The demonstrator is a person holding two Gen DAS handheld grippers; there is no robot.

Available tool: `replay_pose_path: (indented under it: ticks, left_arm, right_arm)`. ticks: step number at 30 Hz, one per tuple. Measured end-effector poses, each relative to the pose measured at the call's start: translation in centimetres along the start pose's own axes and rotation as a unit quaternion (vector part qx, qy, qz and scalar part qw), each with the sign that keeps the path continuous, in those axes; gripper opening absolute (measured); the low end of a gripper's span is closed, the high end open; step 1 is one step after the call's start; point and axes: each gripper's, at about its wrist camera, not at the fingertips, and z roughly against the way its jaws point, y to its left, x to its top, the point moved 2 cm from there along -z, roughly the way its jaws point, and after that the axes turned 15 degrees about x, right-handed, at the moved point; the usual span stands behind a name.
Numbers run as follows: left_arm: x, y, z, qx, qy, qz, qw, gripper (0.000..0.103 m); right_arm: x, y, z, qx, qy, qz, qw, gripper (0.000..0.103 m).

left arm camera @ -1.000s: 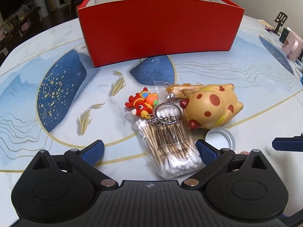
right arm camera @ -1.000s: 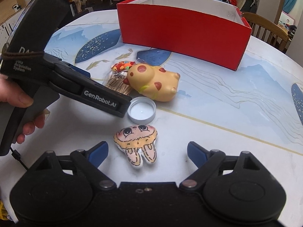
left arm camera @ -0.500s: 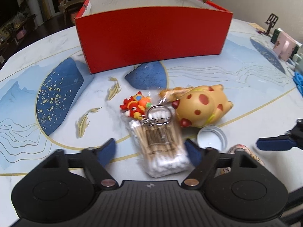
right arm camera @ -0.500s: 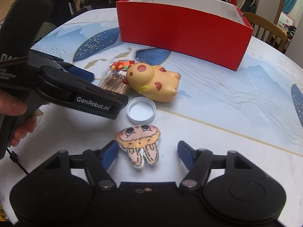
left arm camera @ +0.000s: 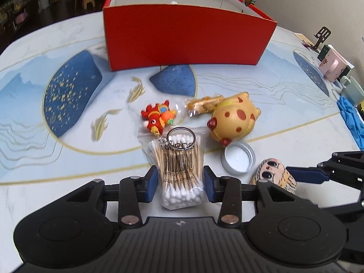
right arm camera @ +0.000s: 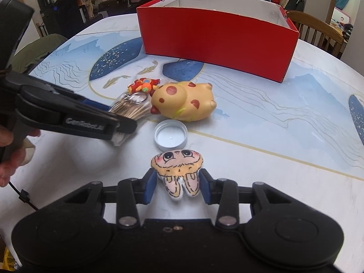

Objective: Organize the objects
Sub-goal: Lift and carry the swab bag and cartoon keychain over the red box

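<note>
Plastic, light and slippery, the bag of cotton swabs (left arm camera: 180, 170) lies on the desk (left arm camera: 284, 113) in front of the red box (left arm camera: 186, 38). The left gripper (left arm camera: 180, 183) has just been closing and pinches the bag's lower half, a good hold.

Soft and squashy, the bunny toy (right arm camera: 178, 170) lies before the box too. The right gripper (right arm camera: 178, 187) has just been closing on its ears. Open desk leads to the box's rim.

On your swab bag (left arm camera: 179, 168) you can read "PCS", a barcode with digits too small to make out fully, and "MADE IN CHINA". Your left gripper (right arm camera: 127, 125) carries blurred lettering that looks like "GenRobot.AI".
</note>
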Motion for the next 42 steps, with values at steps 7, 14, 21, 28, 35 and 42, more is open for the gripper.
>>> replay_pose_path:
  ticks: [7, 14, 21, 28, 35, 42]
  left_arm:
    - [-1.6, 0.9, 1.7, -0.030, 0.025, 0.008, 0.9992, 0.039]
    - [-2.9, 1.2, 4.3, -0.059, 0.016, 0.010, 0.9981, 0.039]
    - [-2.2, 1.2, 7.1, -0.066, -0.012, 0.019, 0.9976, 0.039]
    - [-0.5, 0.5, 8.9, -0.073, -0.036, 0.024, 0.9964, 0.039]
    - [1.4, -0.2, 10.0, -0.077, -0.060, 0.023, 0.9950, 0.039]
    - [3.7, -0.7, 10.3, -0.076, -0.075, 0.027, 0.9939, 0.040]
  right_arm:
    - [-0.1, 0.2, 1.2, 0.014, 0.001, -0.012, 1.000, 0.037]
    - [0.3, 0.5, 3.4, 0.026, -0.018, -0.021, 0.999, 0.037]
    - [1.2, 0.7, 5.9, 0.027, -0.045, -0.029, 0.998, 0.037]
    - [2.3, 0.8, 7.9, 0.027, -0.074, -0.031, 0.996, 0.037]
    - [3.6, 0.6, 9.1, 0.020, -0.093, -0.020, 0.995, 0.037]
    - [5.7, -0.7, 10.0, 0.011, -0.110, -0.024, 0.994, 0.037]
